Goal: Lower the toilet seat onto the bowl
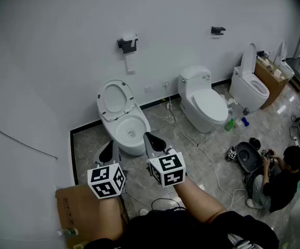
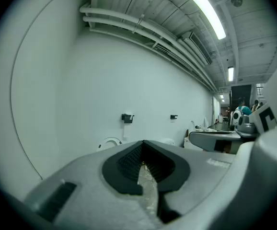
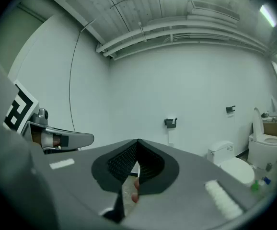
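White wall (image 1: 46,61) and glossy grey floor (image 1: 87,141) fill the head view, with three toilets along the wall. On the nearest one the toilet seat (image 1: 113,97) stands raised, leaning back toward the wall above the open bowl (image 1: 131,128). The left gripper (image 1: 107,148) and right gripper (image 1: 150,138) are held just in front of that bowl, clear of it, each with its jaws drawn together to a point. A paper holder (image 1: 127,44) hangs on the wall above the seat. Further right stand a second toilet (image 1: 206,101) with its lid down and a third toilet (image 1: 249,84) with its lid up. A cardboard box (image 1: 72,211) lies at the lower left, and a person (image 1: 280,178) crouches on the floor at the lower right.

From the left gripper view, the left gripper (image 2: 142,145) has its jaws meeting tip to tip with nothing between them. Beyond them the top of the toilet seat (image 2: 110,141) shows against the wall, below the paper holder (image 2: 127,118). Strip lights (image 2: 203,8) run along the ceiling, and the right gripper (image 2: 196,138) reaches in from the right.

From the right gripper view, the right gripper (image 3: 137,143) is likewise closed on nothing. The left gripper (image 3: 83,139) shows at the left. The paper holder (image 3: 170,122), second toilet (image 3: 232,164) and third toilet (image 3: 265,147) line the wall.
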Available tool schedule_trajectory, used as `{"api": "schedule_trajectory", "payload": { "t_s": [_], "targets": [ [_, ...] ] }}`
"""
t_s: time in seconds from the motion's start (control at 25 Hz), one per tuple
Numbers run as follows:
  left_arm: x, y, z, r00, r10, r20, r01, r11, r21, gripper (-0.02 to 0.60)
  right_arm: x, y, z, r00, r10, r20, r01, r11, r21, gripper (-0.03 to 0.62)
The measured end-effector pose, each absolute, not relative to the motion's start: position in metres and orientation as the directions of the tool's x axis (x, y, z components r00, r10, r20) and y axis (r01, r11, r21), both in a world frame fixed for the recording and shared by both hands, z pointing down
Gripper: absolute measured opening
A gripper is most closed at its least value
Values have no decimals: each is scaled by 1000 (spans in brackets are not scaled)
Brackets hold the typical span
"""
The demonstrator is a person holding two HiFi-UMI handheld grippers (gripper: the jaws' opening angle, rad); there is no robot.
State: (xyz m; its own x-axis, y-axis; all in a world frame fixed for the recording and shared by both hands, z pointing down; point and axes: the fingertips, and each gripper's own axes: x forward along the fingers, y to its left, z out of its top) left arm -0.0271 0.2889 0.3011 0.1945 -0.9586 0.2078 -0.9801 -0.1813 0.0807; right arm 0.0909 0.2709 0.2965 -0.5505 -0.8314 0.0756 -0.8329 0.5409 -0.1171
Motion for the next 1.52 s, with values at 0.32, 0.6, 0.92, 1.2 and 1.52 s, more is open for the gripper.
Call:
{"api": "schedule_trajectory", "payload": {
  "t_s": [0.32,0.6,0.92,1.2,1.52],
  "targets": [
    [0,290,299,181,-960,212,-983,-171,63,8,115,273,297,-573,-816,70,-817,564,-117,8],
    [15,296,310,148,-966,212,-988,-137,64,8,118,281,303,-627,-776,66,-778,622,-88,8],
    [-2,288,325,114,-966,230,-992,-99,74,8,97,270,319,-661,-744,102,-750,652,-108,8],
    [-32,232,346,137,-960,244,-987,-112,113,8,68,219,338,-652,-743,147,-758,645,-100,8],
    [-79,157,353,172,-952,253,-980,-139,145,8,25,145,345,-624,-761,177,-780,619,-91,8]
  ]
}}
